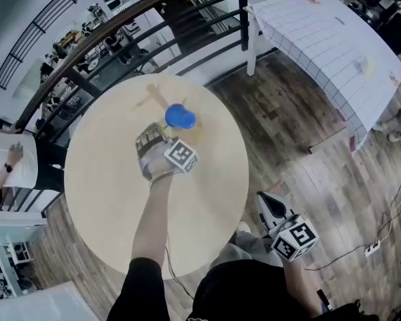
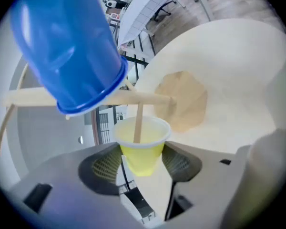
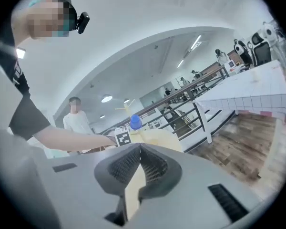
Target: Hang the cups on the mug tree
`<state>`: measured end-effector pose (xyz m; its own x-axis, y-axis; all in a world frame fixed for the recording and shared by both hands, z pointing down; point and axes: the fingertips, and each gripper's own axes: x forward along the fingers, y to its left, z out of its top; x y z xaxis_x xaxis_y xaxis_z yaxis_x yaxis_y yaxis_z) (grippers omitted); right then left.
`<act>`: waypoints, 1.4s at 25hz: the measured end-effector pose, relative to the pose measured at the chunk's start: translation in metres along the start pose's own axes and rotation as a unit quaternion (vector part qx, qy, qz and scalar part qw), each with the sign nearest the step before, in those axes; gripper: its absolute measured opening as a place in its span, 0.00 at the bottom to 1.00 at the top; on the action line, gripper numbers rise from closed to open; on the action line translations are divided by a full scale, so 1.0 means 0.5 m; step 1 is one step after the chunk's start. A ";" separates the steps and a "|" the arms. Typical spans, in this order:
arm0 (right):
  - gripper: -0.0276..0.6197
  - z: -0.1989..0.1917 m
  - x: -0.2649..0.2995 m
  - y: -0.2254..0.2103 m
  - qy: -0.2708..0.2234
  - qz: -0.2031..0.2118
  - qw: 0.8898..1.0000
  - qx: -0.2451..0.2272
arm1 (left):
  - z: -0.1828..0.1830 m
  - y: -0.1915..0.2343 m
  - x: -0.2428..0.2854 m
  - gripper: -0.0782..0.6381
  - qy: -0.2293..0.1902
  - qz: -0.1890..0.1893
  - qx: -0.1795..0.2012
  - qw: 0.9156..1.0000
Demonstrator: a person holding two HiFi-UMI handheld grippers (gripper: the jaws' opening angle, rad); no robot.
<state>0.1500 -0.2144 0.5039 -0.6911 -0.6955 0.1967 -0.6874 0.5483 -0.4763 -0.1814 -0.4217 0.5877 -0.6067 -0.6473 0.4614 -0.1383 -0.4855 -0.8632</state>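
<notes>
A wooden mug tree (image 2: 148, 98) stands on the round pale table (image 1: 107, 192). A blue cup (image 1: 180, 117) hangs upside down on one of its pegs, and it fills the upper left of the left gripper view (image 2: 66, 46). My left gripper (image 2: 140, 165) is shut on a yellow cup (image 2: 140, 144), with a pad pressing each side. A thin wooden peg (image 2: 137, 123) reaches into the cup's mouth. In the head view this gripper (image 1: 160, 138) sits just in front of the tree. My right gripper (image 1: 273, 204) hangs off the table at the lower right, shut and empty (image 3: 140, 149).
The tree's flat wooden base (image 2: 183, 101) lies on the table beyond the yellow cup. A dark railing (image 1: 154, 19) runs behind the table. A white gridded table (image 1: 334, 45) stands at the upper right on the wooden floor. A person in white (image 1: 13, 166) is at the left edge.
</notes>
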 end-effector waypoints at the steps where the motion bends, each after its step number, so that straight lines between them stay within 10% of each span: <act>1: 0.06 -0.001 0.001 0.000 0.001 0.000 1.000 0.000 | 0.008 -0.001 0.002 0.48 0.001 0.000 0.008 1.000; 10: 0.06 -0.004 -0.009 -0.018 0.005 -0.010 1.000 0.004 | 0.034 -0.014 -0.006 0.50 0.018 0.005 0.054 0.998; 26: 0.06 -0.020 0.003 0.009 0.017 0.018 1.000 0.003 | 0.021 -0.003 -0.069 0.51 -0.045 0.024 -0.045 0.998; 35: 0.06 -0.032 -0.002 0.029 0.024 0.029 0.999 0.001 | 0.026 -0.009 -0.081 0.51 -0.082 0.034 -0.010 0.996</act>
<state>0.1375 -0.1983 0.5107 -0.7394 -0.6395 0.2104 -0.6458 0.5854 -0.4902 -0.1459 -0.4011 0.5757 -0.4799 -0.7664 0.4270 -0.1173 -0.4263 -0.8970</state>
